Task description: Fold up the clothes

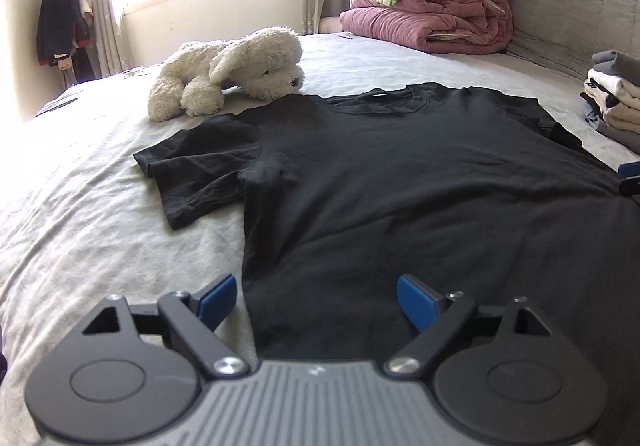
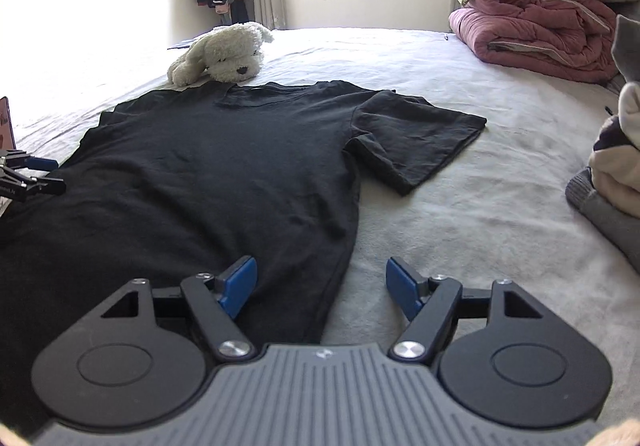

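A black T-shirt (image 1: 400,181) lies flat on the bed, collar at the far end, both short sleeves spread out. My left gripper (image 1: 316,300) stands open over the shirt's lower left side edge, nothing between its blue pads. In the right wrist view the same T-shirt (image 2: 200,173) fills the left half, and my right gripper (image 2: 322,292) is open astride its lower right side edge. The left gripper (image 2: 36,173) shows at the far left edge of that view. The right gripper's blue tip (image 1: 630,175) peeks in at the right edge of the left wrist view.
A white plush dog (image 1: 228,71) lies just beyond the collar. A pile of folded clothes (image 1: 614,93) sits to the right of the shirt. Rolled pink and green bedding (image 1: 428,9) is stacked at the far right against a grey headboard. The pale bedsheet (image 2: 460,213) surrounds the shirt.
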`<action>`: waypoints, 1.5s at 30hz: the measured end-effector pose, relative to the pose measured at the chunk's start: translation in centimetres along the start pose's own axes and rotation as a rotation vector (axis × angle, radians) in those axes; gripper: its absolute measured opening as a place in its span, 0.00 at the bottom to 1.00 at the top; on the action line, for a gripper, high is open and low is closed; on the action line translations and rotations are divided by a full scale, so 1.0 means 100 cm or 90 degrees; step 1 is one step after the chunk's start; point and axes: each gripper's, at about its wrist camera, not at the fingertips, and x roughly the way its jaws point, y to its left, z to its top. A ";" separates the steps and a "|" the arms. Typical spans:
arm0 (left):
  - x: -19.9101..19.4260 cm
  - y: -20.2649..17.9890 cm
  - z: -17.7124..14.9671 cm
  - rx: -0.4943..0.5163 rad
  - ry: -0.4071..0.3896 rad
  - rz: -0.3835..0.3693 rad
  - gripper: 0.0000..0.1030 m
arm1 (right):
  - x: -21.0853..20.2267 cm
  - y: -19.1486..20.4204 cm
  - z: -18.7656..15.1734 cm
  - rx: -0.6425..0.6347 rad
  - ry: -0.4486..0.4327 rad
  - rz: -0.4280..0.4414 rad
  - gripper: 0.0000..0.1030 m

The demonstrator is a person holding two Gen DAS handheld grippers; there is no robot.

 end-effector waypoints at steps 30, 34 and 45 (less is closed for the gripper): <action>0.228 -0.177 0.179 -0.249 -0.079 -0.163 0.50 | 0.102 -0.138 0.059 0.432 -0.117 -0.008 0.18; 0.268 -0.160 0.176 -0.372 -0.072 -0.218 0.41 | 0.104 -0.142 0.058 0.440 -0.125 0.014 0.19; 0.279 -0.151 0.166 -0.440 -0.082 -0.268 0.35 | 0.104 -0.135 0.063 0.424 -0.123 0.003 0.29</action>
